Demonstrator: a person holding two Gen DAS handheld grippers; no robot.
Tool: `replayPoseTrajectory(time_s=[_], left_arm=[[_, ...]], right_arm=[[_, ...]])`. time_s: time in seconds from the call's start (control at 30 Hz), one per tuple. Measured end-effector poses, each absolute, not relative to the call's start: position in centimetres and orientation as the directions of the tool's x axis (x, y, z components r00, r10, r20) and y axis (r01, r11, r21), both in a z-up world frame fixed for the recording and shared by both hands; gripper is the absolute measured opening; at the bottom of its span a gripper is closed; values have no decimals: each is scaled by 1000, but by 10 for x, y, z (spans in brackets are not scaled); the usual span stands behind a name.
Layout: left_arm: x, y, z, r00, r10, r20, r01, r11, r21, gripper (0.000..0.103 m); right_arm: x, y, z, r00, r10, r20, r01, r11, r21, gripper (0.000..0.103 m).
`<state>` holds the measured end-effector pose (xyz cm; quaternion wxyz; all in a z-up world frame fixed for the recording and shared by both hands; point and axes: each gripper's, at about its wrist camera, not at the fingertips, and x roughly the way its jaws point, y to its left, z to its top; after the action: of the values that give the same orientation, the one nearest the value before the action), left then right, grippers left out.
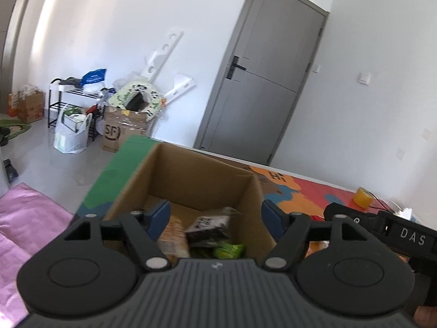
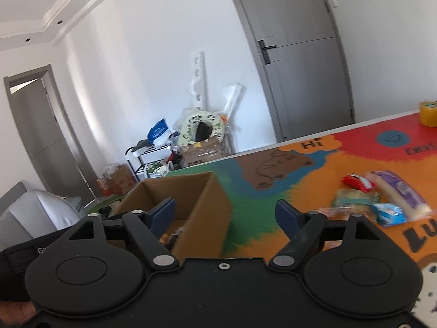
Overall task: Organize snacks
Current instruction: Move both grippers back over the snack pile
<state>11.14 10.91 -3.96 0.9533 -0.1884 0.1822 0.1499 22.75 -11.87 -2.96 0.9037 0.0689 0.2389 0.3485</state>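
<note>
An open cardboard box [image 1: 191, 175] stands on a colourful mat. Inside it lie a black snack packet [image 1: 209, 228], a tan packet [image 1: 172, 236] and a green packet [image 1: 228, 250]. My left gripper [image 1: 215, 216] is open and empty, hovering over the box. The box also shows in the right wrist view [image 2: 202, 207]. My right gripper [image 2: 225, 216] is open and empty, above the box's right wall. To its right on the mat lie several loose snacks: a purple packet [image 2: 398, 192], a red packet [image 2: 357, 181], a green-tan packet [image 2: 353, 198] and a blue packet [image 2: 387, 213].
A roll of yellow tape [image 2: 427, 113] sits at the mat's far right edge. Beyond the table are a grey door [image 1: 267, 87], a taped cardboard box [image 1: 123, 131], a black rack [image 1: 73, 101] and bags. A pink cloth [image 1: 24, 218] lies at left.
</note>
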Motion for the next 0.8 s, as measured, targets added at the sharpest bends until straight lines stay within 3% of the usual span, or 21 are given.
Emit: replayPoseTrajectory(time_s=[0.8], left_arm=[[136,7,-39,899,71,-432,-193,950,-245,87]], right_arm=[[224,-249,-36,781,510,-361,-404,853,331,101]])
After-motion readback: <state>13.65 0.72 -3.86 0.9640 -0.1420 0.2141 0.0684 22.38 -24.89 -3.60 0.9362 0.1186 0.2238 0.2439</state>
